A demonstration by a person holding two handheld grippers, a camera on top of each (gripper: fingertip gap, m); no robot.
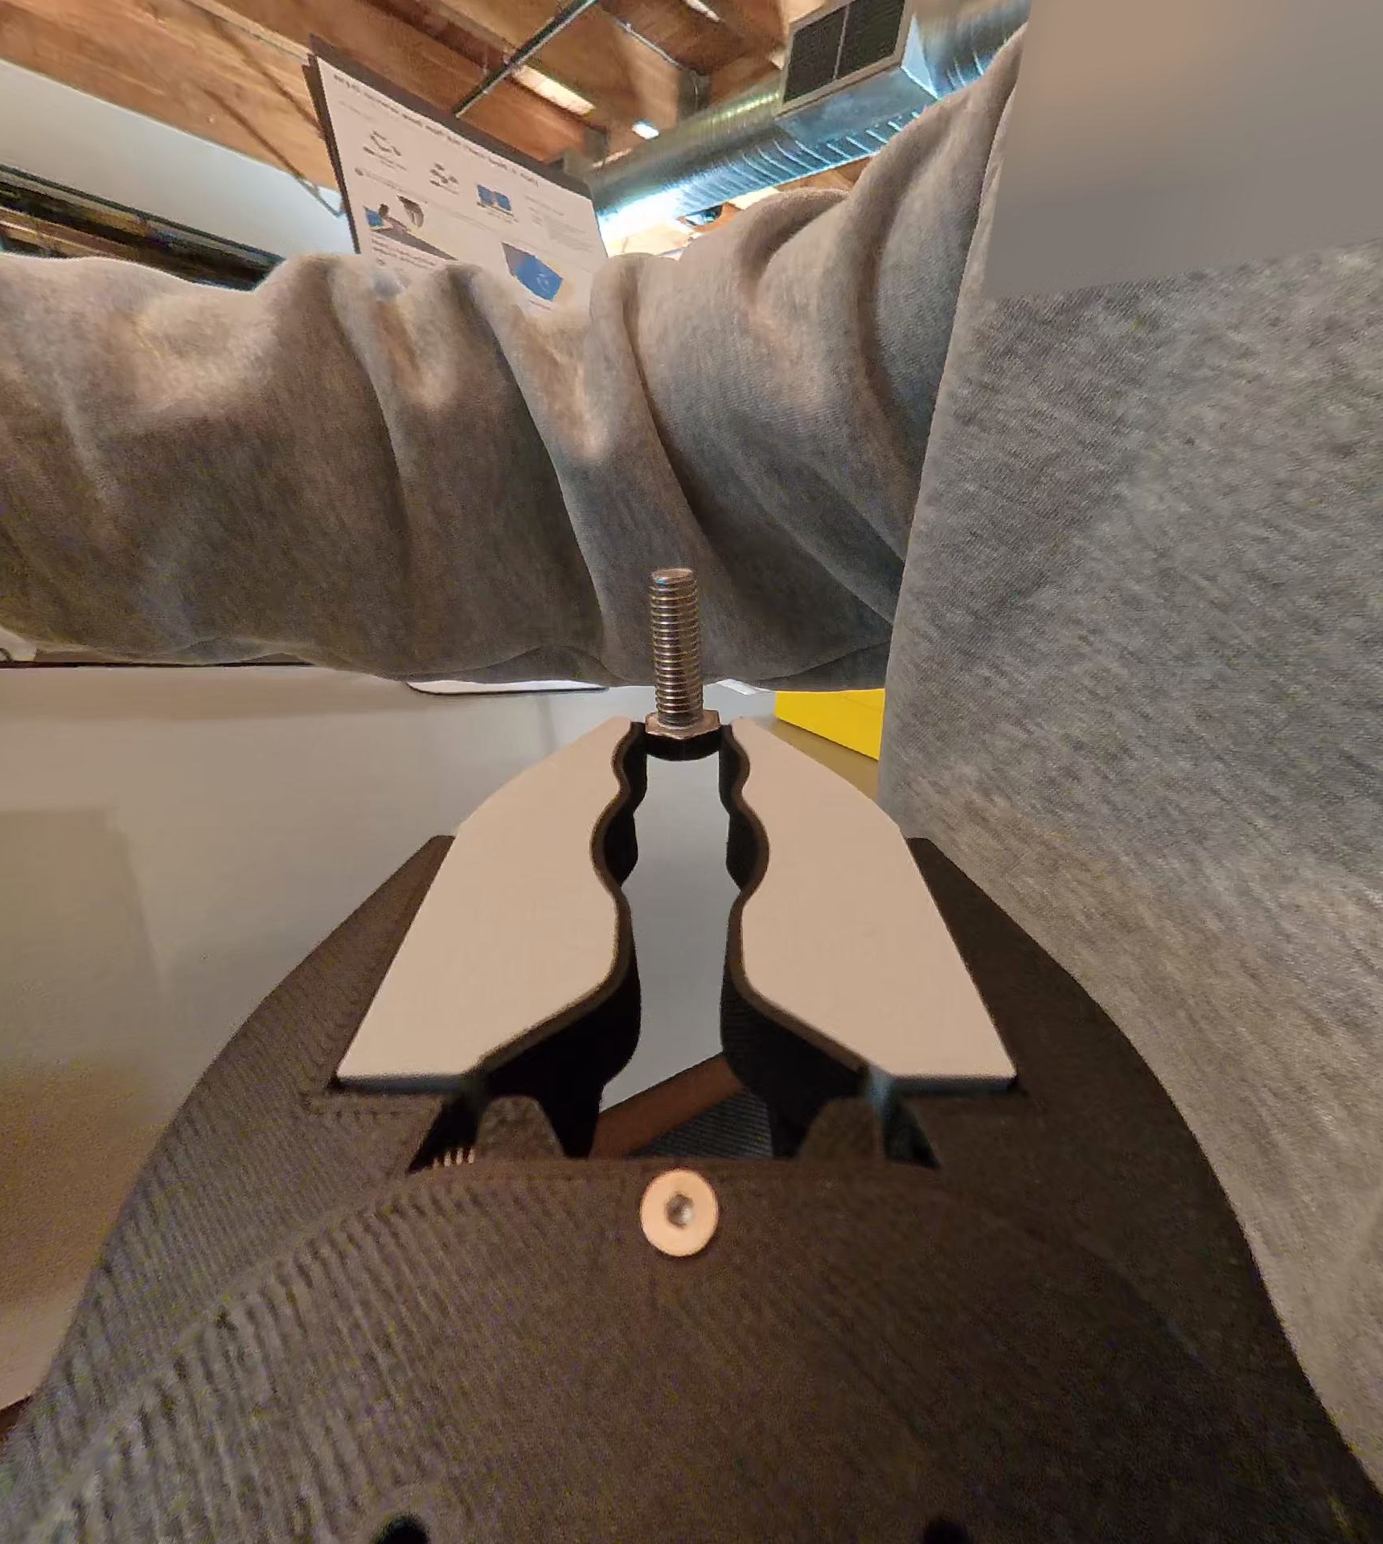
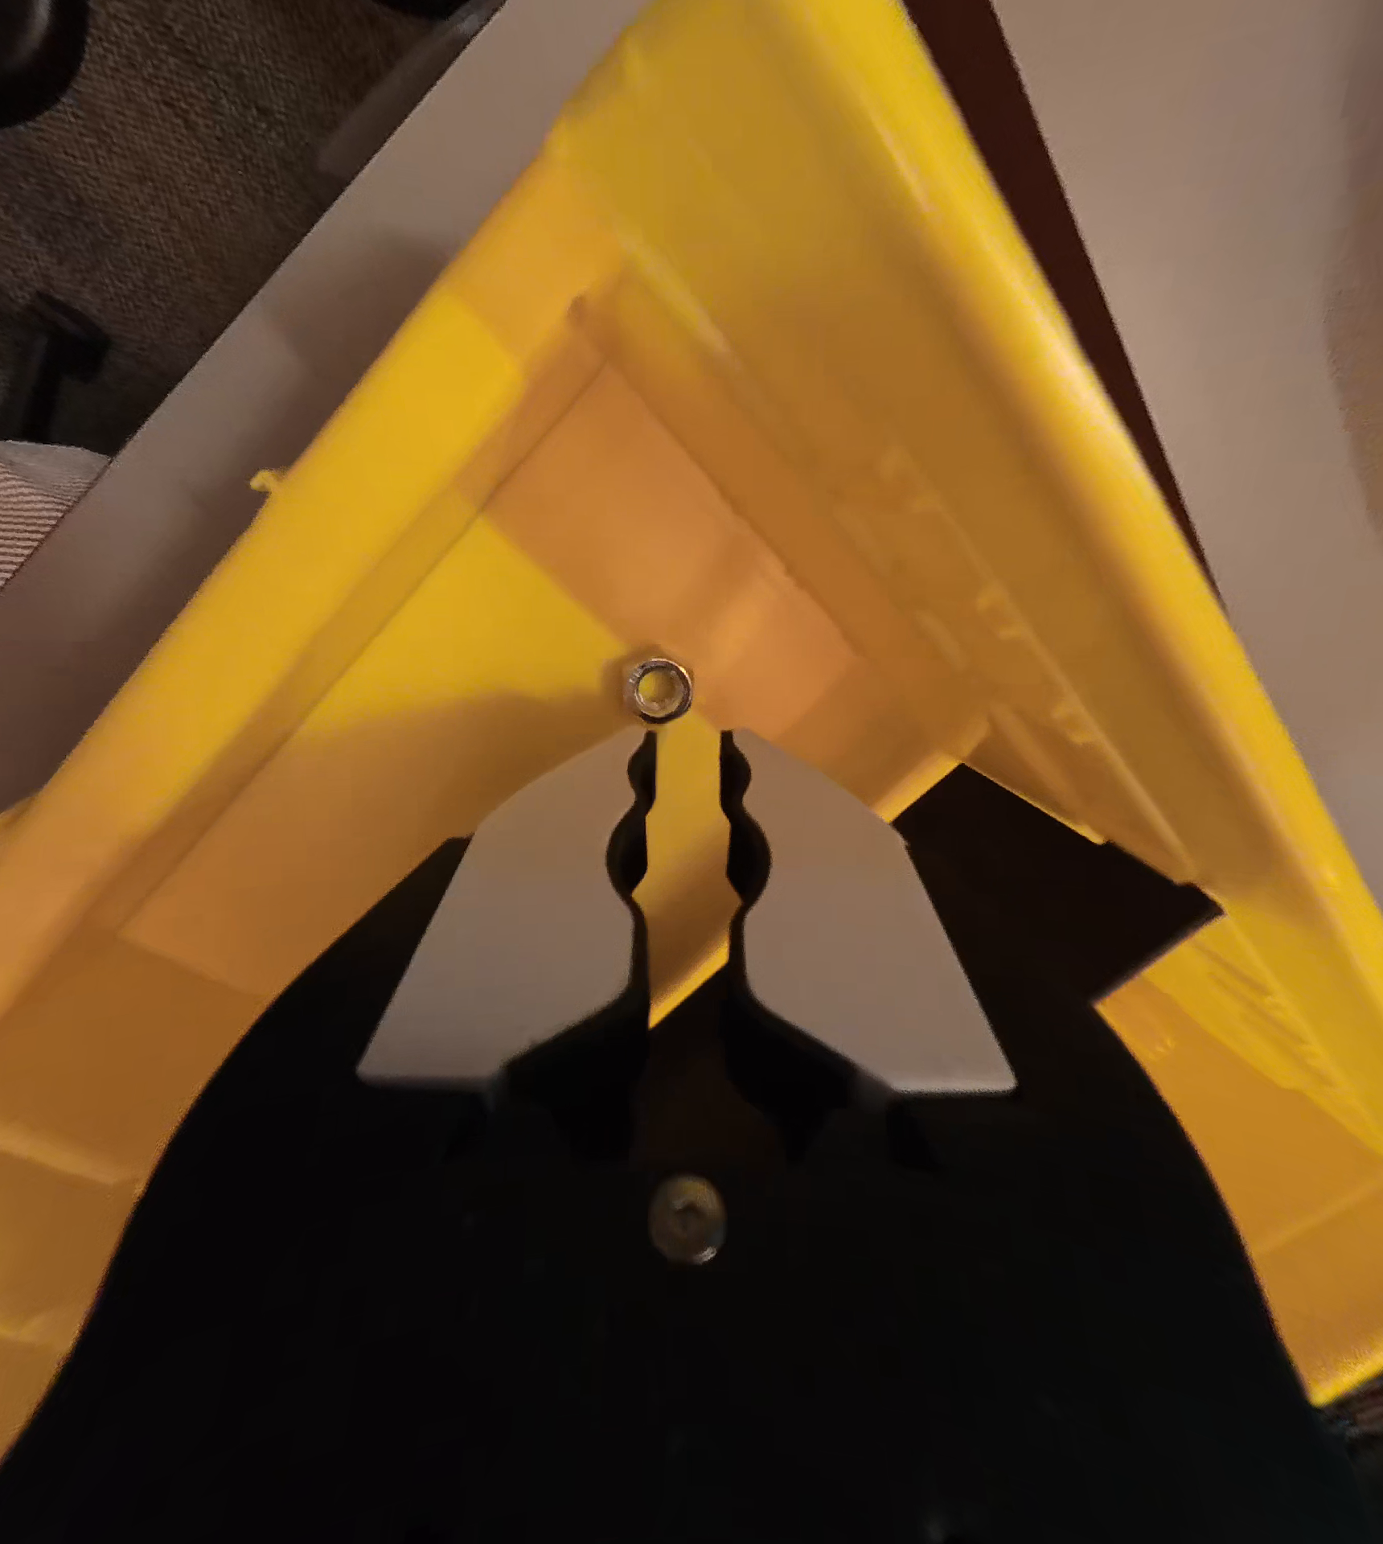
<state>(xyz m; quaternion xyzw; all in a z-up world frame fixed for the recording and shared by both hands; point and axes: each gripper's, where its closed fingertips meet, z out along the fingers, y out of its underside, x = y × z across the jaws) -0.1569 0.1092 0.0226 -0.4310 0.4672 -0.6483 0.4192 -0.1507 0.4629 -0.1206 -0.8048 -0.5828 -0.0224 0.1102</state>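
Fingers (image 1: 588,802) pinch a bolt (image 1: 674,652); right gripper (image 2: 684,735) nears a nut (image 2: 660,688).

Both wrist views bend straight lines toward the edges, a wide-angle warp. The left wrist view is evenly bright and sharp on the bolt (image 1: 674,652), with the grey sleeve (image 1: 337,468) behind it soft. The right wrist view is dimmer, warm-toned and motion-blurred; shadow crosses the yellow bin (image 2: 797,292) floor beside the nut (image 2: 658,688).
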